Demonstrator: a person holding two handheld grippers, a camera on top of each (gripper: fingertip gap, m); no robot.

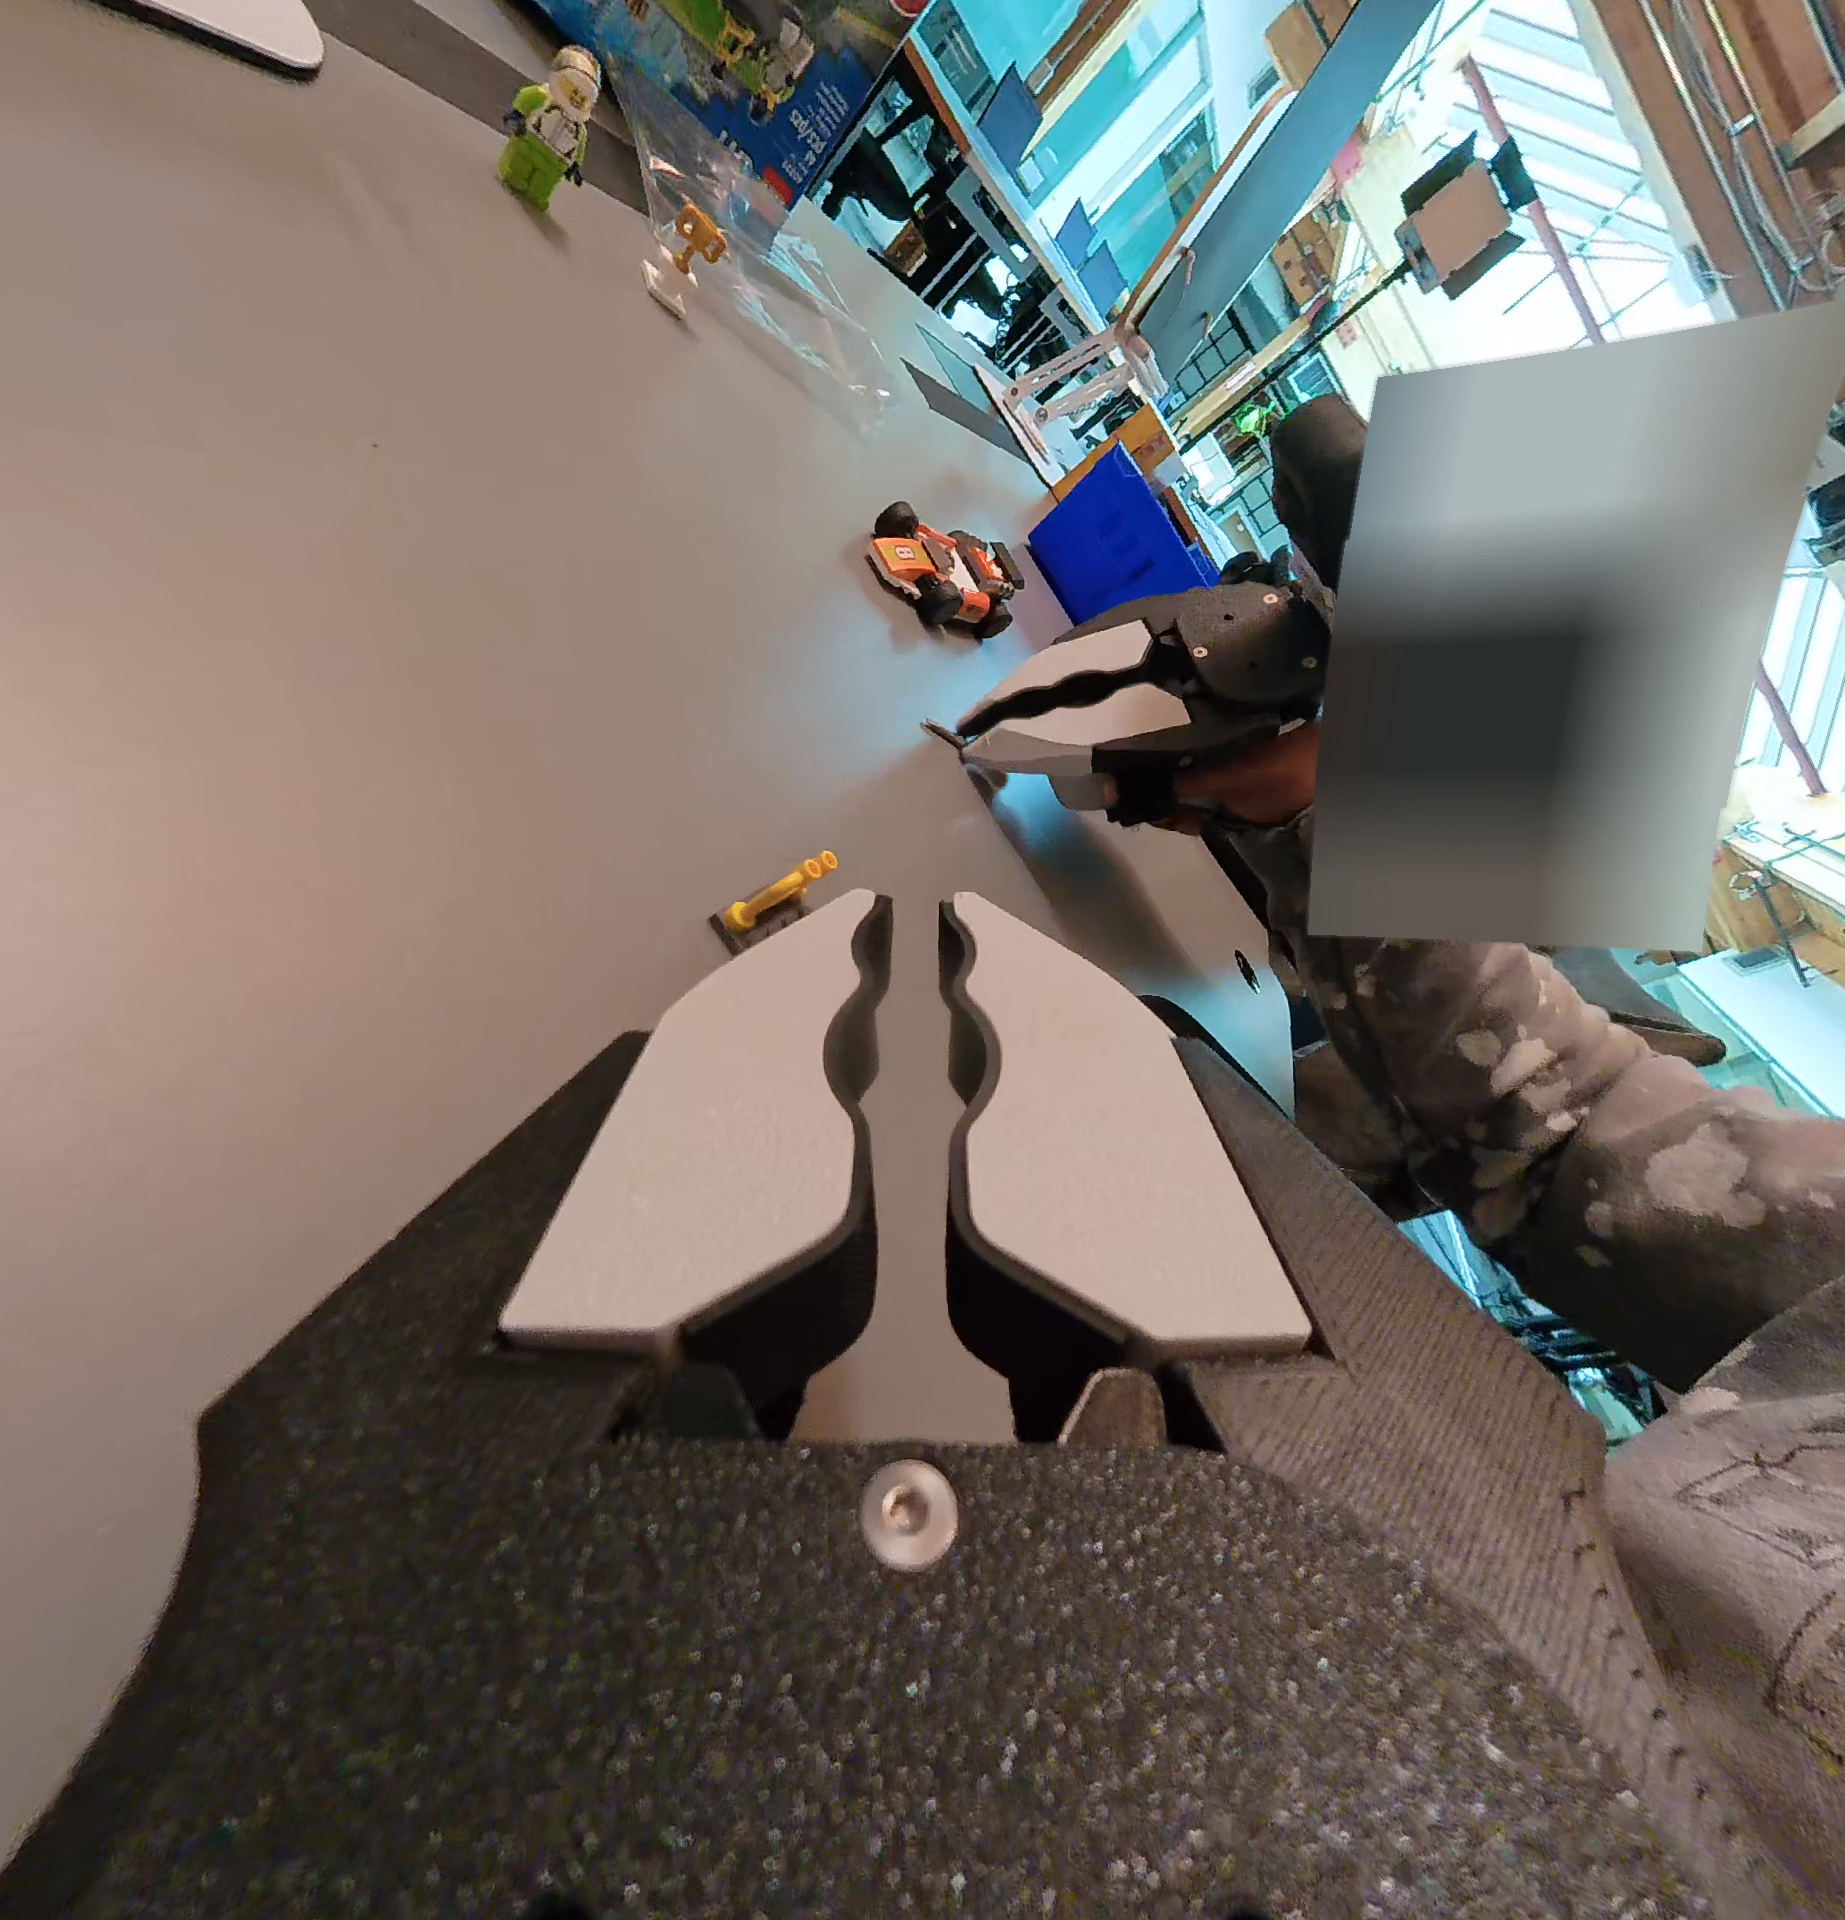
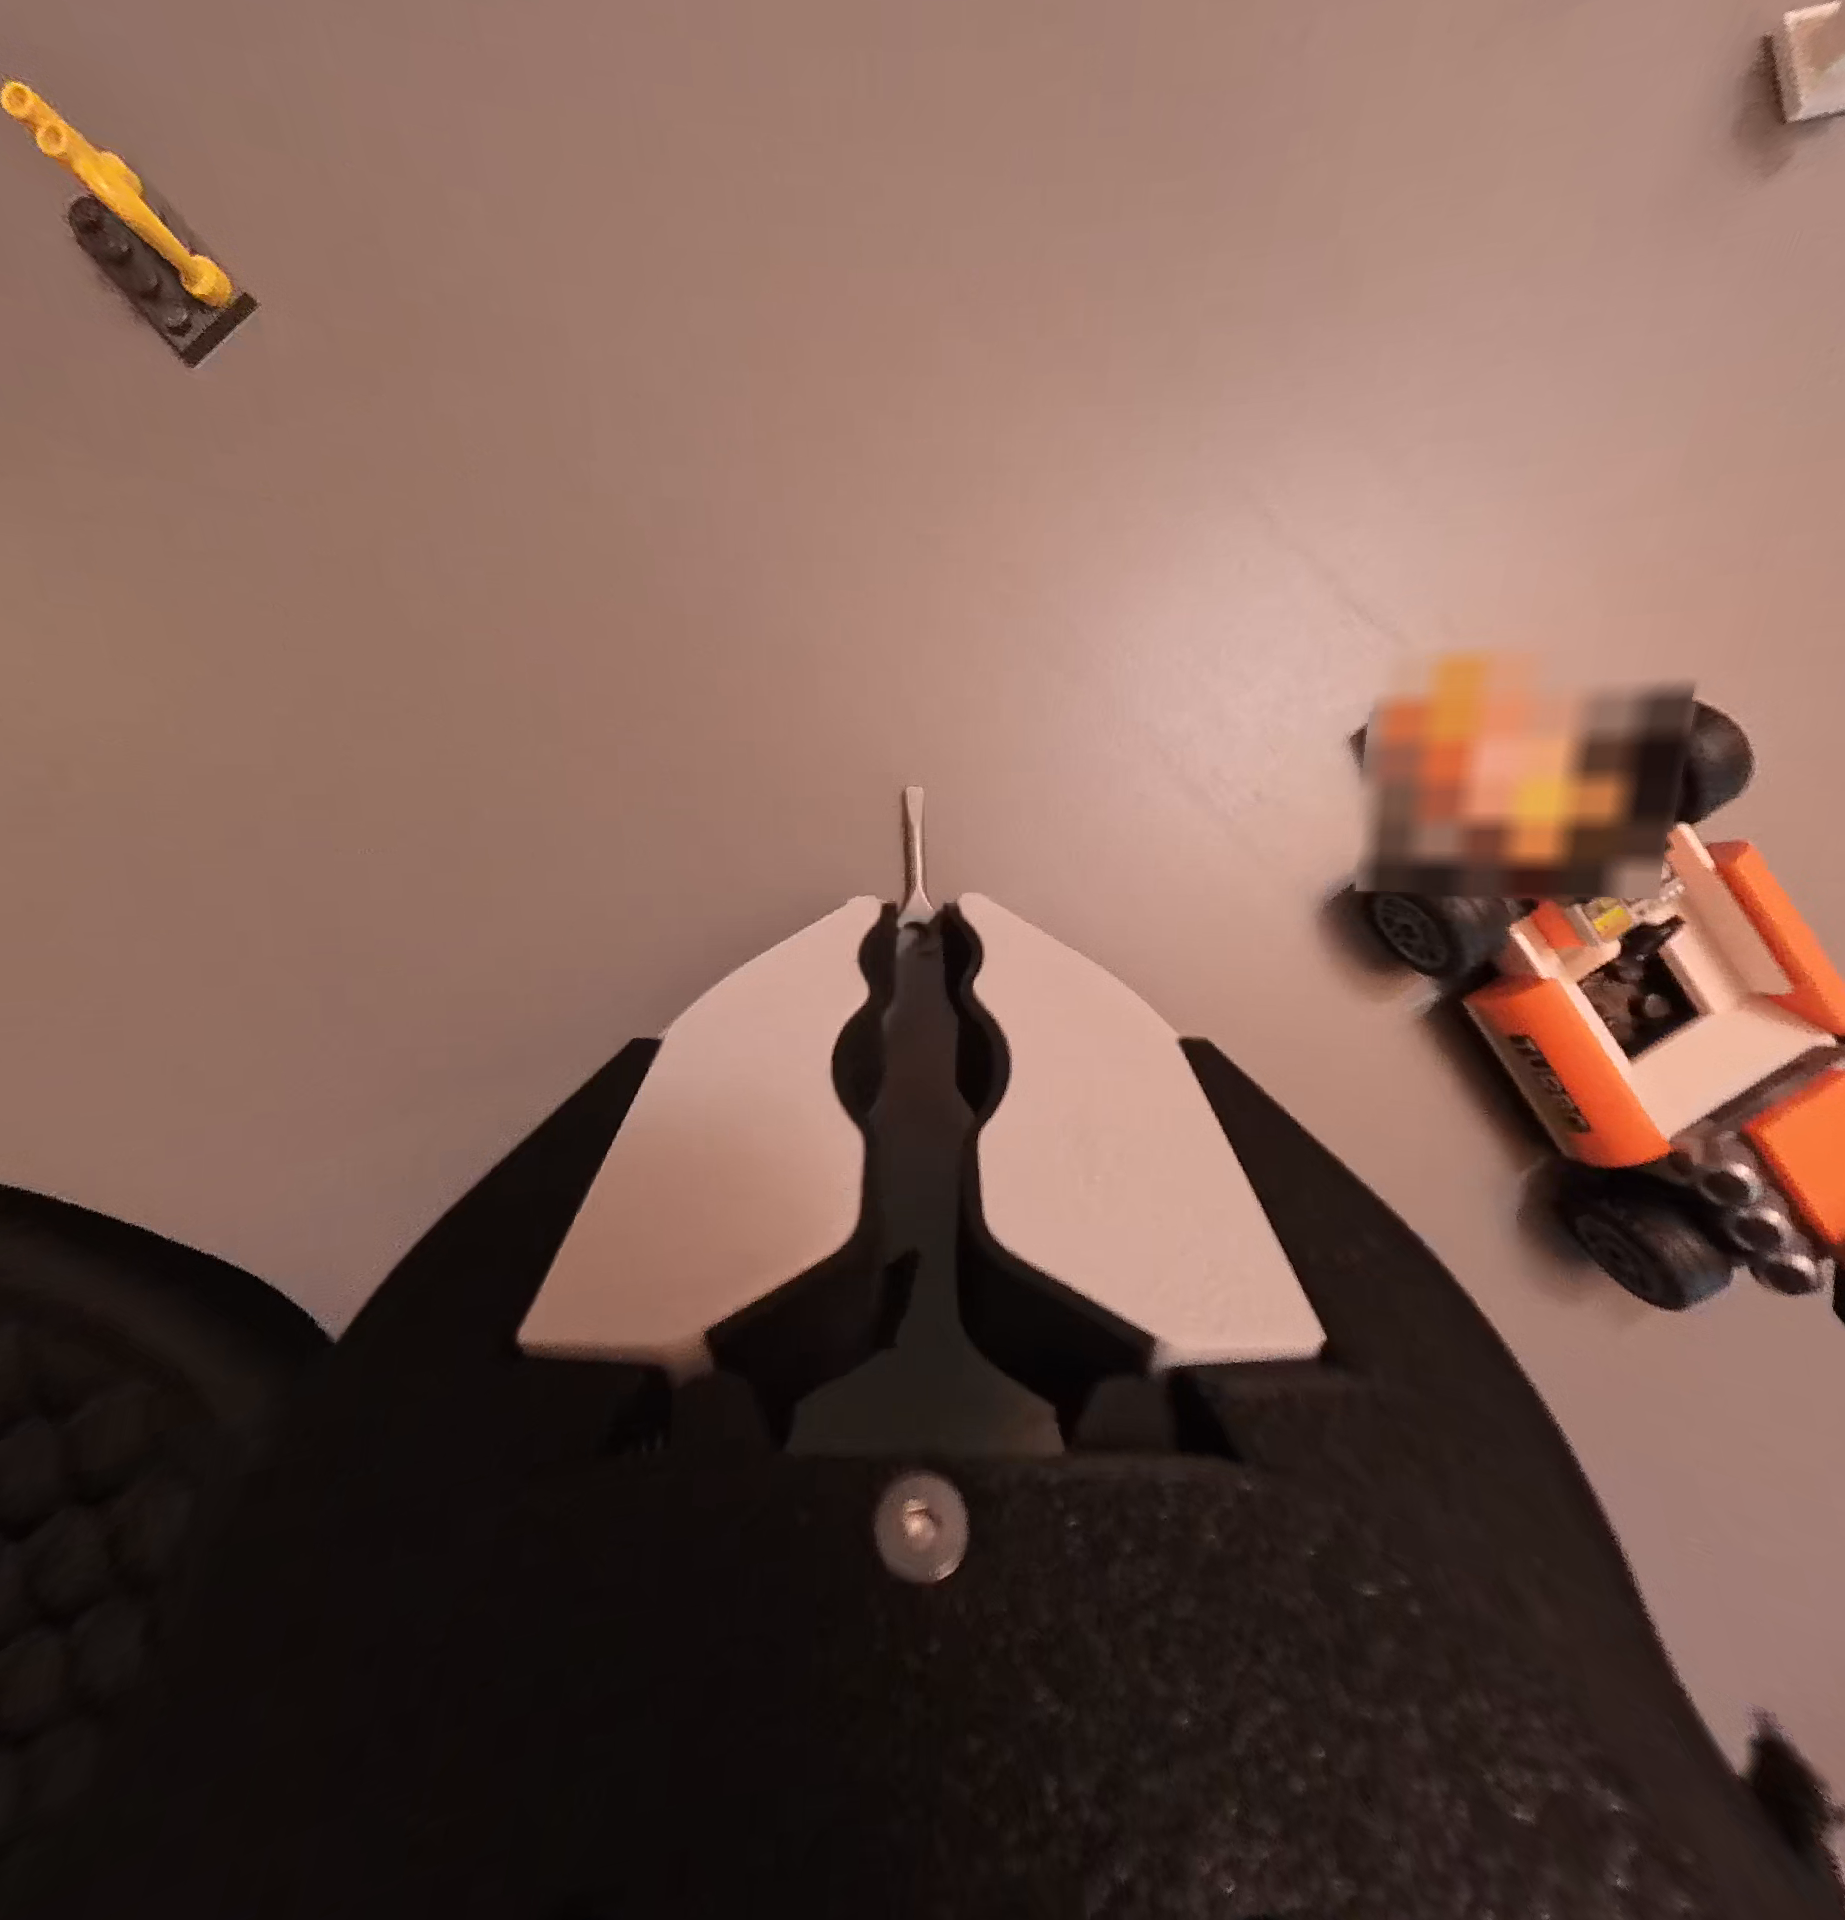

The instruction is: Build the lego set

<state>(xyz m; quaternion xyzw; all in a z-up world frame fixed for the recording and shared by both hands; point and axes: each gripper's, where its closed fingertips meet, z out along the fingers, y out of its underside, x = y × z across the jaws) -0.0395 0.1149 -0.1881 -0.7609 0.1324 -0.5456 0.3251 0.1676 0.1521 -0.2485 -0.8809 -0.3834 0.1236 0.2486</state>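
My right gripper [image 2: 918, 912] is shut on a thin grey lego piece [image 2: 913, 842] that sticks out past its fingertips, just above the grey table [image 2: 585, 623]. The left wrist view shows the same gripper [image 1: 968, 740] with the small grey piece [image 1: 942, 731] at its tip. My left gripper [image 1: 916, 906] is open and empty, low over the table. A yellow lego part on a dark grey plate [image 1: 776, 900] lies just left of its fingertips, and also shows in the right wrist view [image 2: 144, 223]. An orange and white lego kart [image 1: 944, 577] stands farther off; it is at the right in the right wrist view [image 2: 1645, 1049].
A green and white minifigure [image 1: 552, 127], a gold trophy on a white plate [image 1: 686, 255], a clear plastic bag [image 1: 793, 312] and the set's box [image 1: 762, 94] are at the far end. A blue bin [image 1: 1115, 551] stands past the table edge. A small grey piece [image 2: 1822, 88] lies at the upper right. The tips of one gripper are about 25 centimeters away from the tips of the other.
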